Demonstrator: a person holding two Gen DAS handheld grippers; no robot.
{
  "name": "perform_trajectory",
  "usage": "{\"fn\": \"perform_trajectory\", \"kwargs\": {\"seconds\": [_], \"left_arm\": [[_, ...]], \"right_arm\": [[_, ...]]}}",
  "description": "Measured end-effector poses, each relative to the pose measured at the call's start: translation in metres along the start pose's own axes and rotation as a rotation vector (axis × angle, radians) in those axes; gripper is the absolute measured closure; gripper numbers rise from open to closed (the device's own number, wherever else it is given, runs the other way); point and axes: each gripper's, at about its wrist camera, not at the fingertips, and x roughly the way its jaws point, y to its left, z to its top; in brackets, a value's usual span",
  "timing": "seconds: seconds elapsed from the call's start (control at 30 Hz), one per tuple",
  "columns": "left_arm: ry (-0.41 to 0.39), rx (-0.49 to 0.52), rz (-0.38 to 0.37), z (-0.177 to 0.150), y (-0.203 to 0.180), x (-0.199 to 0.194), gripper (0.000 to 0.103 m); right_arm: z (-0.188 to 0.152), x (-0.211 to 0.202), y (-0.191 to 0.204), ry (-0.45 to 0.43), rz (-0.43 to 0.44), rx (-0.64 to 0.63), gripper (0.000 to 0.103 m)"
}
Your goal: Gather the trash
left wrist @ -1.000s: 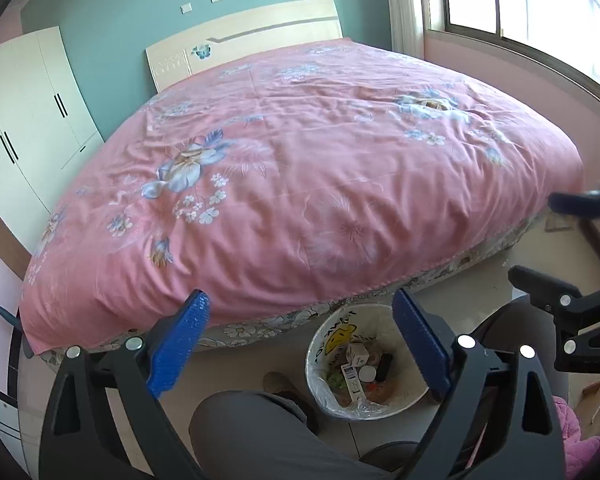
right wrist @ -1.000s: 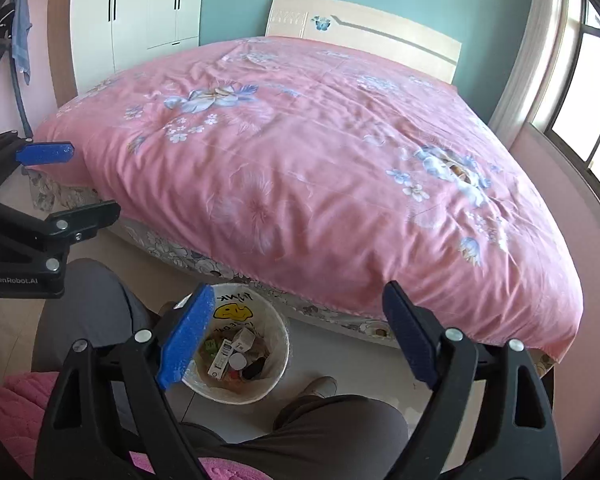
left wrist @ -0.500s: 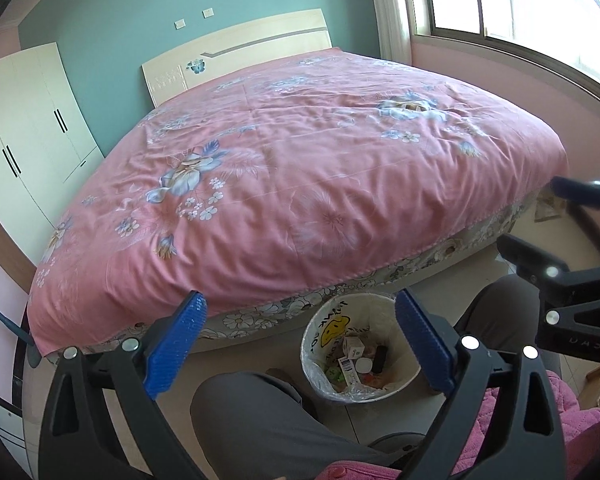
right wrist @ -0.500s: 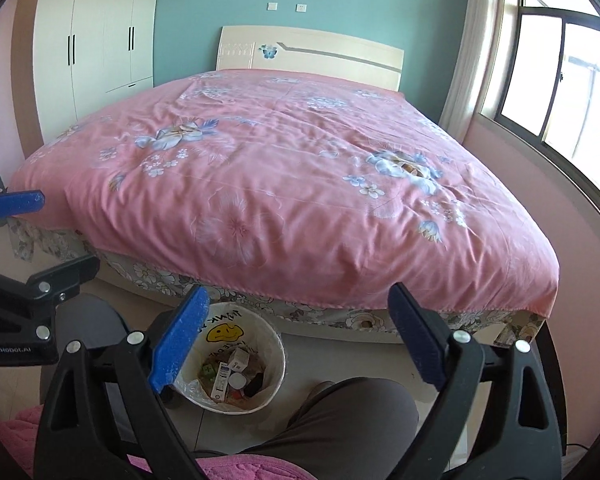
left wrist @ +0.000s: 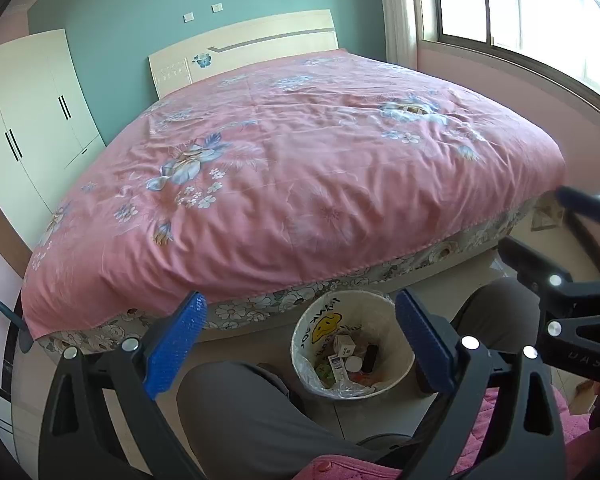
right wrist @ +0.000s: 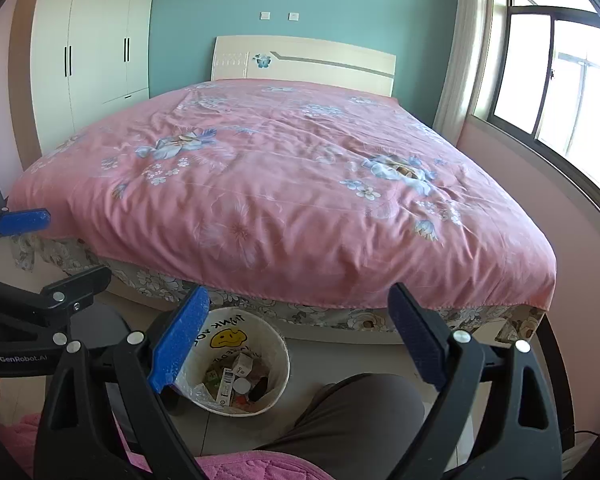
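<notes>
A white trash bin (left wrist: 374,304) with a yellow smiley and a plastic liner stands on the floor at the foot of the bed, between my knees. It holds small boxes (left wrist: 343,346), a bottle cap and wrappers. It also shows in the right wrist view (right wrist: 276,344). My left gripper (left wrist: 300,344) is open and empty, held above the bin. My right gripper (right wrist: 300,336) is open and empty, also above the bin. Each gripper shows at the other view's edge, the right one (left wrist: 556,232) and the left one (right wrist: 60,252).
A large bed with a pink flowered quilt (left wrist: 300,168) fills the room ahead, with a cream headboard (right wrist: 304,60). White wardrobes (right wrist: 92,64) stand at the left. A window (right wrist: 560,80) and pink wall are at the right. My grey trouser legs (left wrist: 244,412) flank the bin.
Both grippers have drawn back and tilted up, so the bed and the far wall show more and the bin sits lower in view. Both stay open and empty.
</notes>
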Motion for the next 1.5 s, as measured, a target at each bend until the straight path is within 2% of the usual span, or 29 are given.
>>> {"fn": "perform_trajectory", "kwargs": {"seconds": [1.5], "left_arm": [[-0.002, 0.0, 0.0, 0.0004, 0.0039, -0.0001, 0.006]], "right_arm": [[-0.0034, 0.0034, 0.0074, 0.031, 0.025, 0.004, 0.014]]}}
